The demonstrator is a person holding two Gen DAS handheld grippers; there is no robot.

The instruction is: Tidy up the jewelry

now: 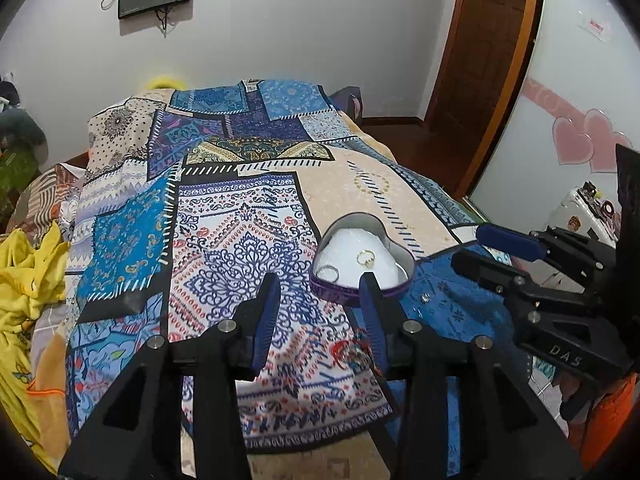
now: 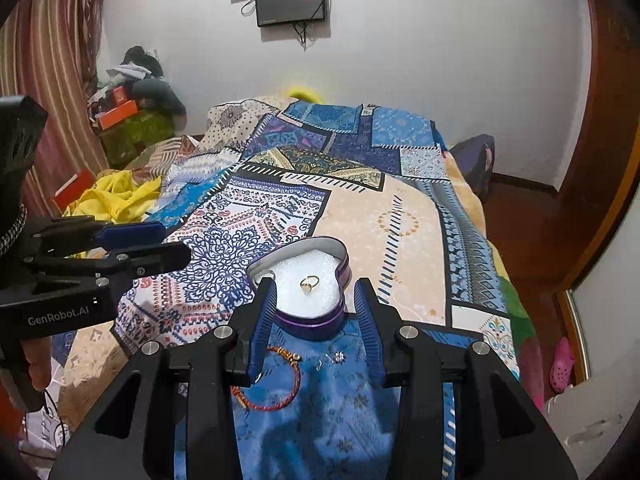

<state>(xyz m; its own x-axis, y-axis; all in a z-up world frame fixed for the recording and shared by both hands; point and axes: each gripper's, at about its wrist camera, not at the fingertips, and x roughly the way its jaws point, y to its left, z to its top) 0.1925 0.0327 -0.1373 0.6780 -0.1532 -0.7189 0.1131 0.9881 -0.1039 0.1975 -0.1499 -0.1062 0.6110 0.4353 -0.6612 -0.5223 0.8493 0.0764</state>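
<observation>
A purple heart-shaped tin (image 1: 352,294) (image 2: 320,322) with white foam sits on the patterned bedspread. A gold ring (image 1: 365,257) (image 2: 309,282) lies on the foam, and a silver ring (image 1: 329,273) (image 2: 266,274) lies at the tin's left side. A red bracelet (image 2: 280,382) (image 1: 352,350) and a small silver earring (image 2: 339,357) (image 1: 424,298) lie on the blue cloth in front of the tin. My left gripper (image 1: 322,280) (image 2: 176,246) is open and empty, just before the tin. My right gripper (image 2: 314,286) (image 1: 466,246) is open and empty above the bracelet.
The patchwork bedspread (image 1: 248,216) covers the bed. Yellow clothes (image 1: 28,280) (image 2: 116,196) lie at its left side. A wooden door (image 1: 488,60) stands at the right. A monitor (image 2: 290,0) hangs on the far wall.
</observation>
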